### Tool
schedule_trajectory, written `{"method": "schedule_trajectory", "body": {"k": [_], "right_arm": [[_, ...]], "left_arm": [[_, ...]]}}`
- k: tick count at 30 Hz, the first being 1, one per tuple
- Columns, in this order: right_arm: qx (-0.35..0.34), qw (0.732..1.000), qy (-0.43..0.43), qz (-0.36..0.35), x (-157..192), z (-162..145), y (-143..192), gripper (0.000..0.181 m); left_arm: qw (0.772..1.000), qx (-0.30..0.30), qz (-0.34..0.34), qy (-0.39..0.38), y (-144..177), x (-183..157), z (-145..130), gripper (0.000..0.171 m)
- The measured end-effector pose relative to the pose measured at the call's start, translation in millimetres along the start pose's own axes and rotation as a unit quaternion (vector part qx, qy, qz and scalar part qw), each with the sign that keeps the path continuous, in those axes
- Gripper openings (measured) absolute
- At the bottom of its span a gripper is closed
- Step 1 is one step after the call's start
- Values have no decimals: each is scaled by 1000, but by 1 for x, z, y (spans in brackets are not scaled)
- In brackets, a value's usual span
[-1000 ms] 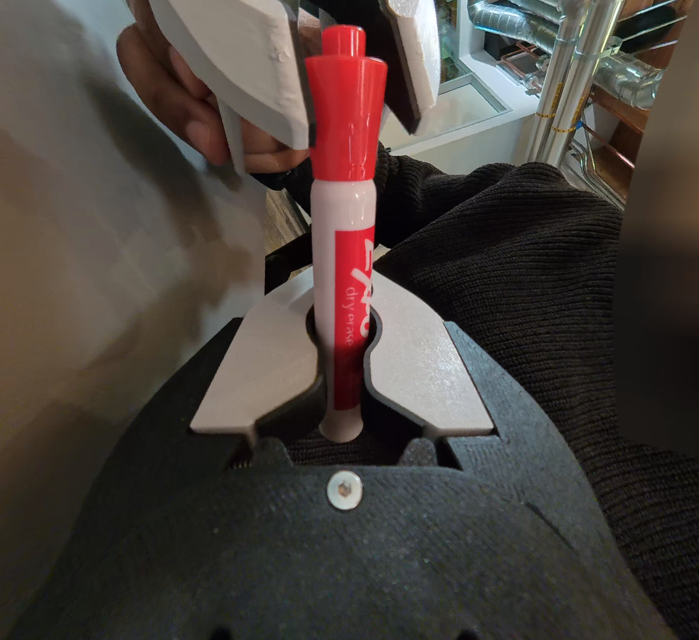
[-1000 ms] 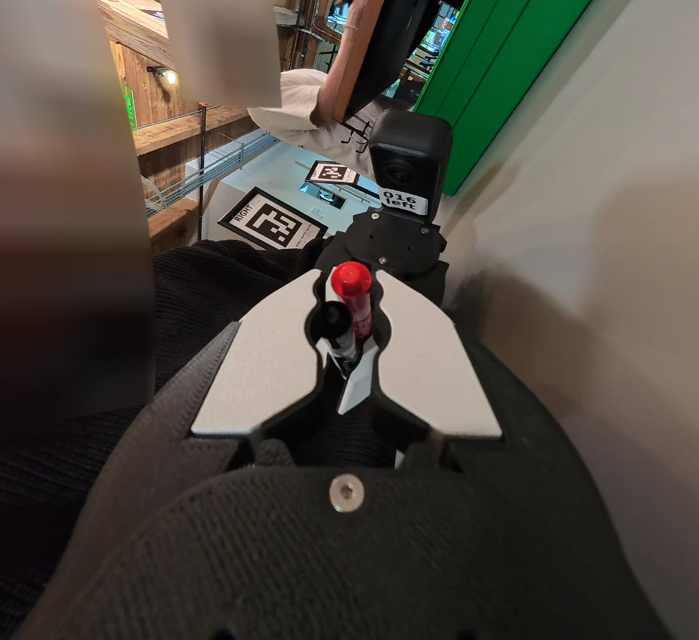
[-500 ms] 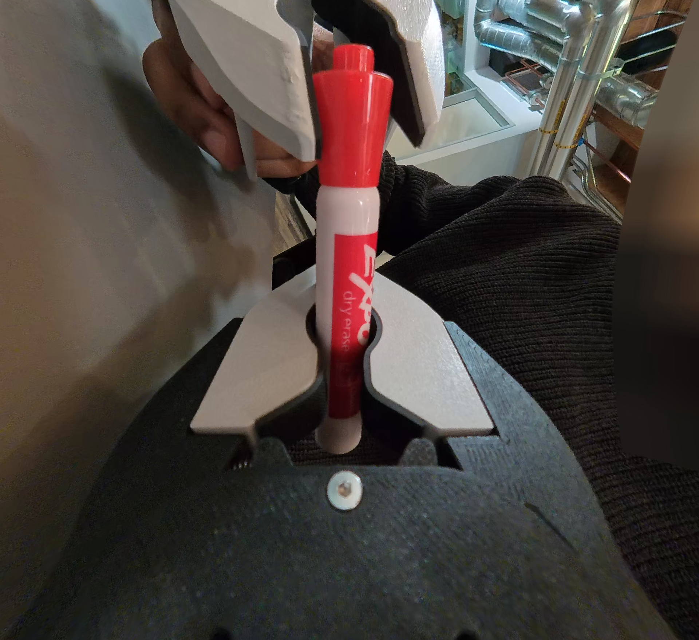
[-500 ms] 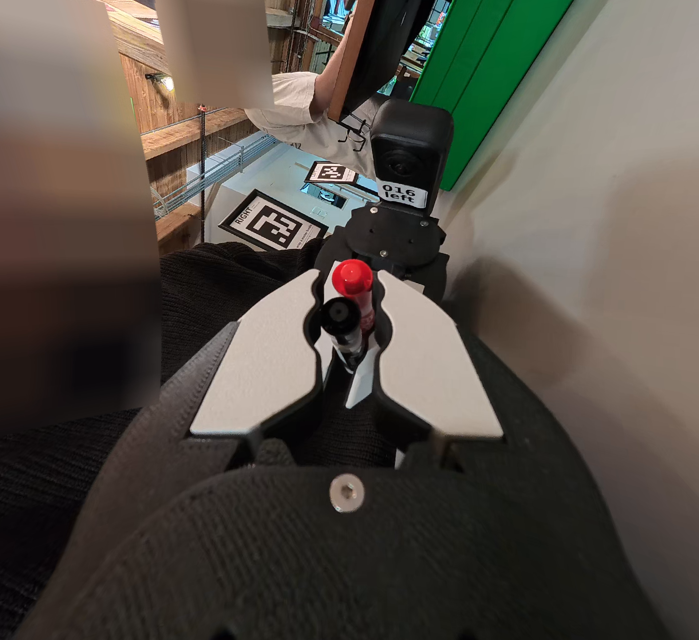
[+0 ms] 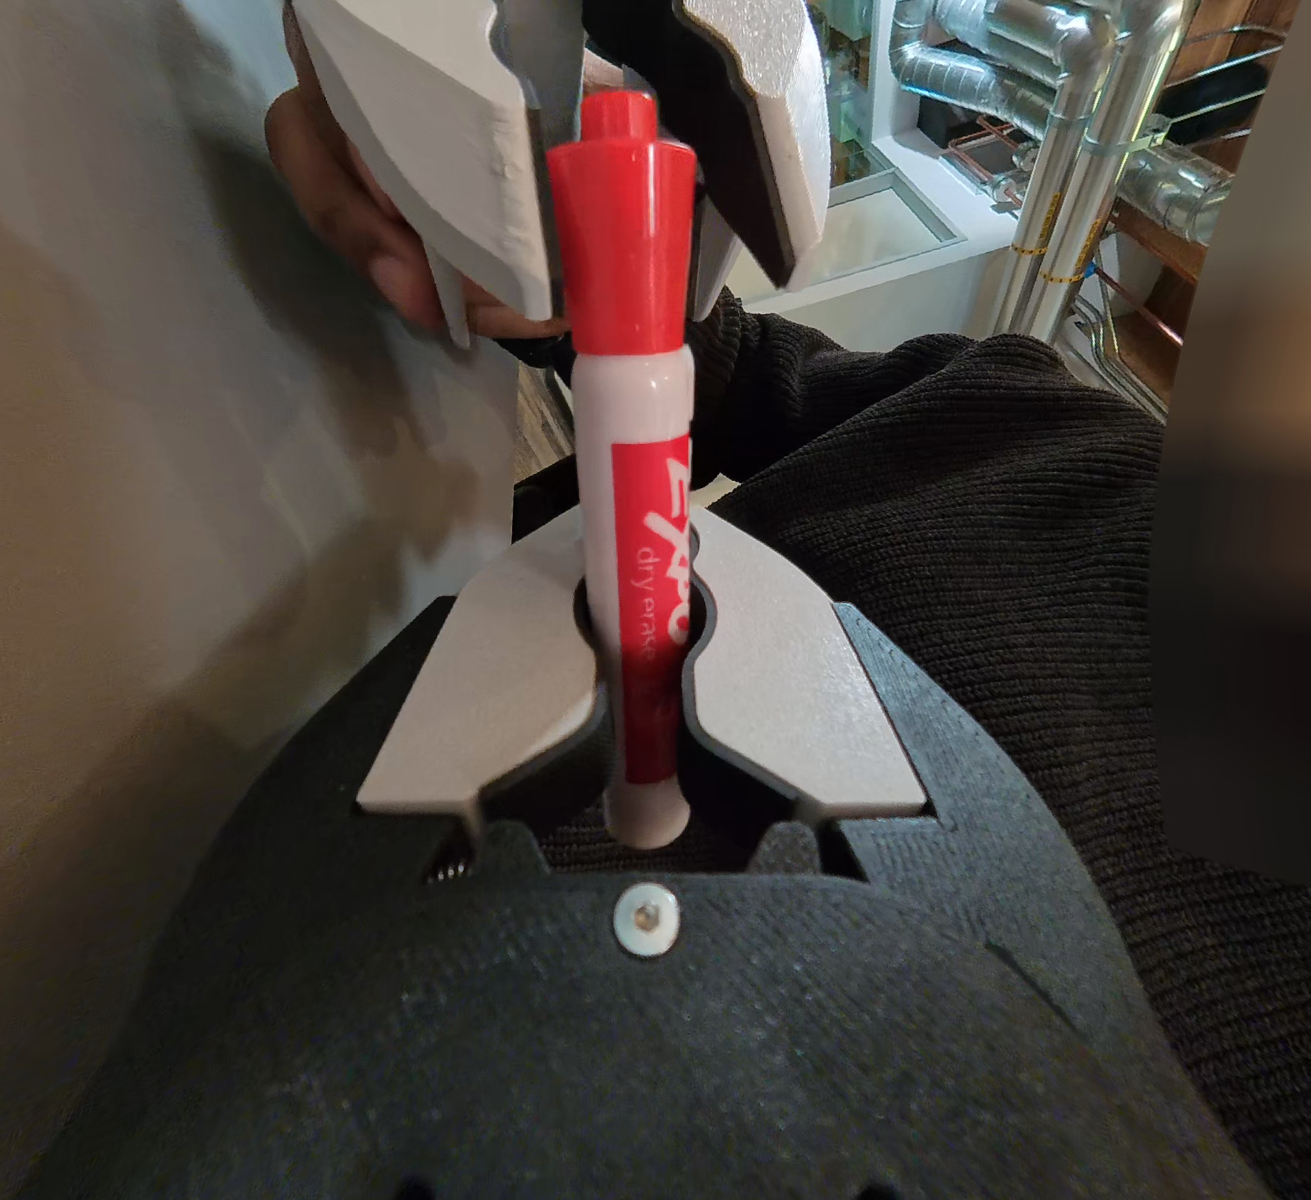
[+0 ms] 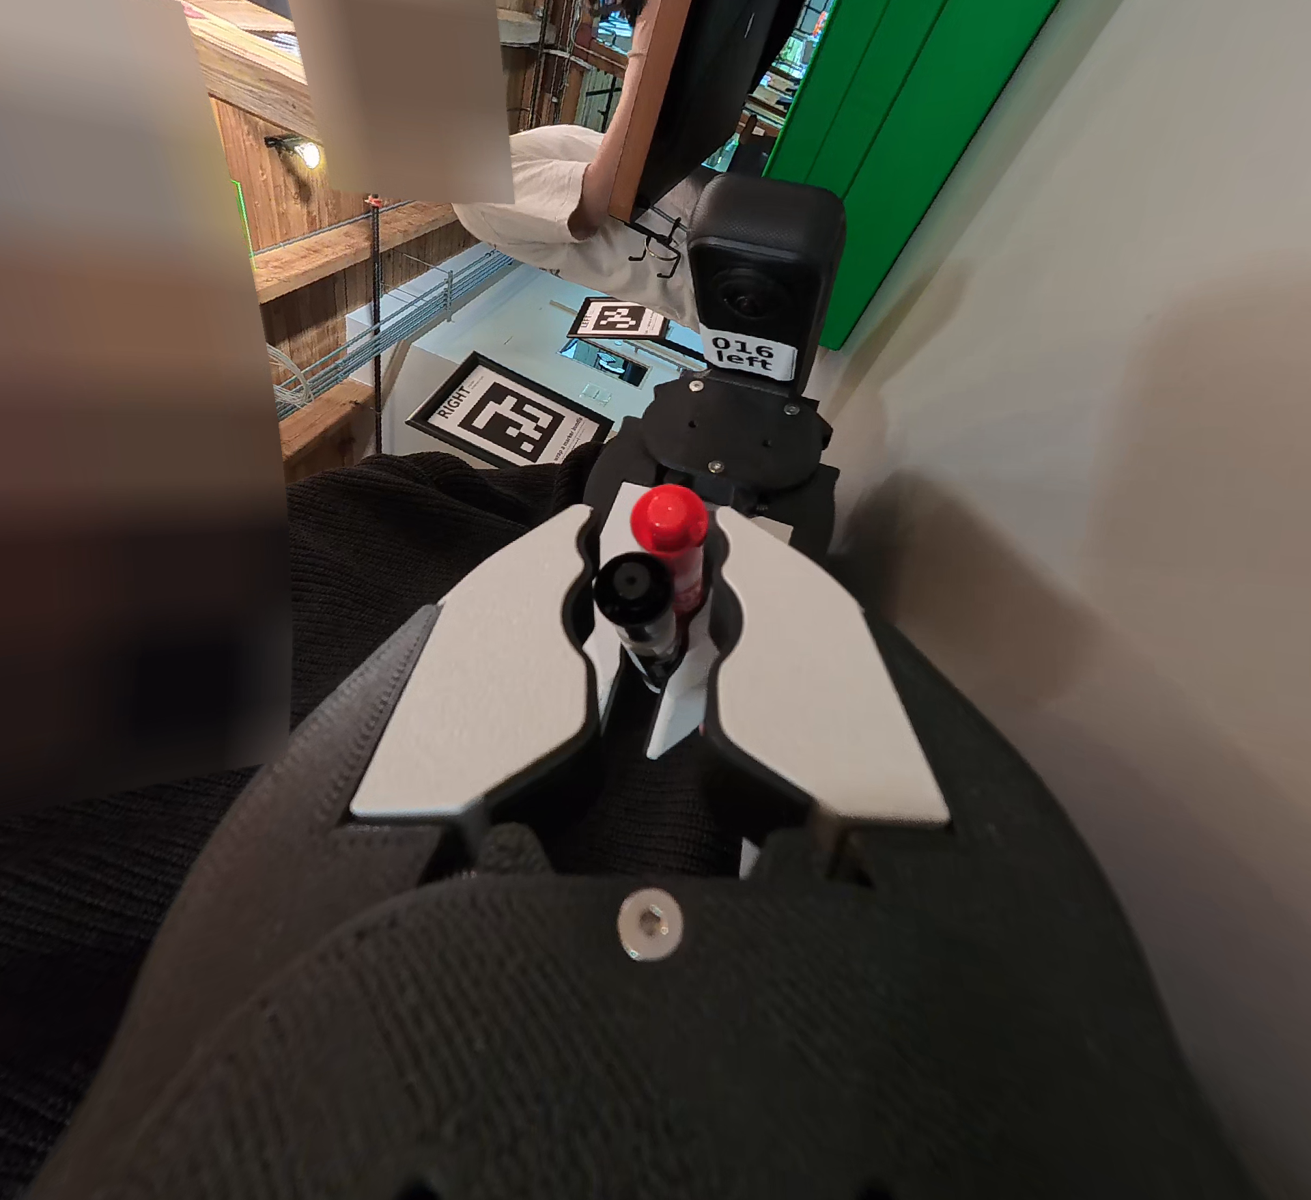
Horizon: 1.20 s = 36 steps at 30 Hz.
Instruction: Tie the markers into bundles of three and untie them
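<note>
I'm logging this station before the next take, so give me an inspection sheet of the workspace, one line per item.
Surface: no worktop in view; both tools are held up near a pale wall.
Job's things: red marker, capped; black marker beside it; no tie or third marker seen.
Clutter: nothing seen.
Grippers: left hand-held gripper shut on the red marker's barrel; right hand-held gripper around both markers' cap ends, its grip cannot be told.
Cables: nothing seen.
Surroundings: black knit sleeve, silver ducts, green panel, framed marker signs, wooden beams.
</note>
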State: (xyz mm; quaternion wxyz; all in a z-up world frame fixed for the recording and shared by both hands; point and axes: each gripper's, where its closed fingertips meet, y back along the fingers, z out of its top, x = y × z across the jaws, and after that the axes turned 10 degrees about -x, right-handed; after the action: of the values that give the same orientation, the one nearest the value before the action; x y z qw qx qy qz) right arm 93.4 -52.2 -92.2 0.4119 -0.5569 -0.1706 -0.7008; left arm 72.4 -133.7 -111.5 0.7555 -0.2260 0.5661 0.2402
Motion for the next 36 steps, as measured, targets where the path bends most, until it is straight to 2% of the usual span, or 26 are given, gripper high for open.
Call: {"method": "schedule_trajectory", "body": {"k": [6,15,36], "right_arm": [[-5,1000,-2,-6,-2,1,0,35],[-10,1000,-1,-5,-2,3,0,34],[-13,1000,8,7,4,4,0,34]], "left_arm": [[1000,-4,3,-3,0,1,2,15],[1000,-9,7,-9,1,2,4,15],[995,2,70,-76,3,14,3,14]]}}
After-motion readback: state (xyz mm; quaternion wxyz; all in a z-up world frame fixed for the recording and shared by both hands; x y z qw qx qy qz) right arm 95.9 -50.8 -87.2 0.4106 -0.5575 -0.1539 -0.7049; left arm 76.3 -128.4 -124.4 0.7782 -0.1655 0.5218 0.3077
